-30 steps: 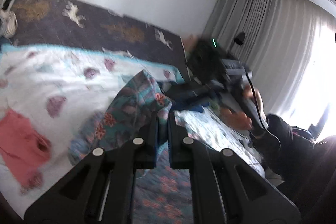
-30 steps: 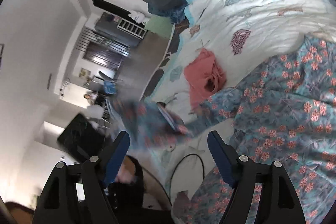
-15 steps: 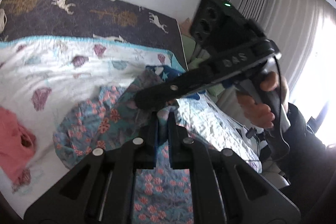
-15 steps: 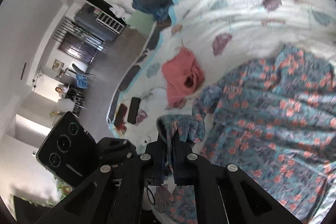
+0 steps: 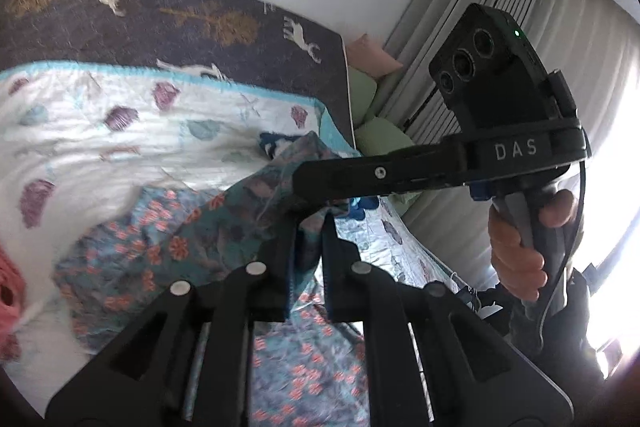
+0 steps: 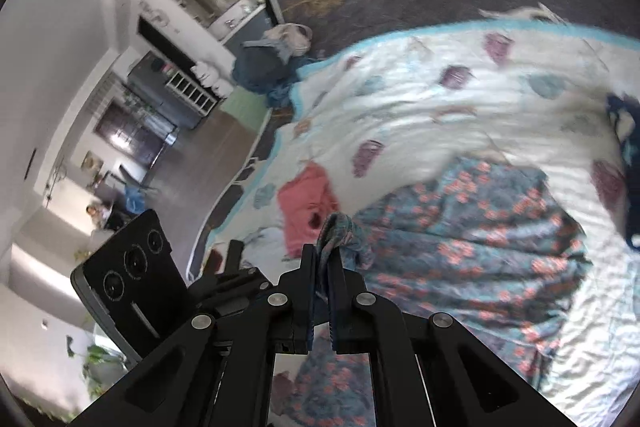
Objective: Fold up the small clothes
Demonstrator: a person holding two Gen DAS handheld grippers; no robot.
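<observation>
Both claws are shut tight on the flowery top (image 6: pixel 472 251), left gripper (image 5: pixel 308 227) and right gripper (image 6: pixel 322 259) pinching its edge, and it looks soft, light and floppy, so corners are best to hold

My black left gripper (image 5: pixel 308 247) and black right gripper (image 6: pixel 322 267) each pinched the teal garment (image 6: pixel 472 243), which was strewn with coral-pink flowers. Beneath it, the quilt (image 6: pixel 420 99) was white with purple and teal shells and a turquoise border. A salmon-pink cloth (image 6: pixel 304 199) lay left of centre. At the upper left, the blanket (image 5: pixel 160 23) was charcoal with cream deer and ochre trees.
</observation>
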